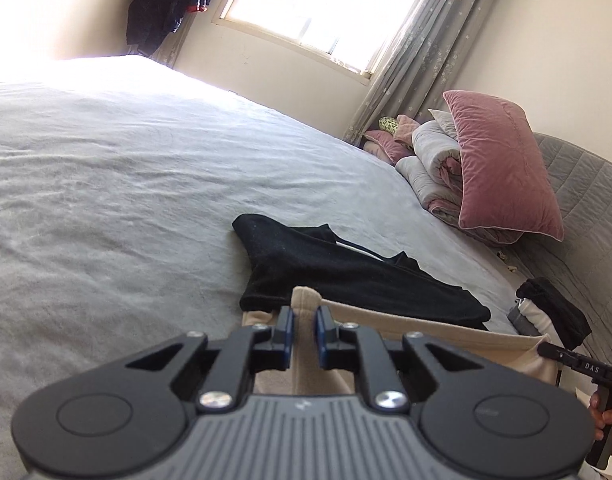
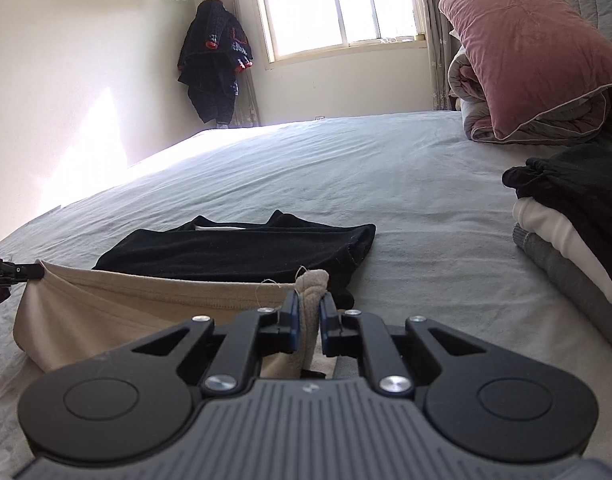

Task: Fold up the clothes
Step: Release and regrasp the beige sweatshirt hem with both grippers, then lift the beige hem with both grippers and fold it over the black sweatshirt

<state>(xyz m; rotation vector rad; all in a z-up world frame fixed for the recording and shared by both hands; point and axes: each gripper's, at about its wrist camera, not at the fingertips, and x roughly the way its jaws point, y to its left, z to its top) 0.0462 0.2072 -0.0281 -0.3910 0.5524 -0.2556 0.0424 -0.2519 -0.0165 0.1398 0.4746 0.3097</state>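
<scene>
Currently: beige garment [image 2: 146,304] near bed [image 1: 126,184] edge — left tool [image 1: 304,326] and right tool [image 2: 307,318] each clamped on a corner, hem stretched between, presumably for folding; black garment [image 2: 242,252] beyond.

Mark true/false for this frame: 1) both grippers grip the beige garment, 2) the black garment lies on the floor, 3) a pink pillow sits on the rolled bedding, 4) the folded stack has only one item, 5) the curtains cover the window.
1) True. The left gripper and right gripper each pinch a bunched corner of the beige garment.
2) False. The black garment lies on the bed, just beyond the beige one.
3) True. The pink pillow leans on the rolled bedding.
4) False. The folded stack shows black, white and grey layers.
5) False. The curtains are drawn aside; the window is uncovered.
</scene>
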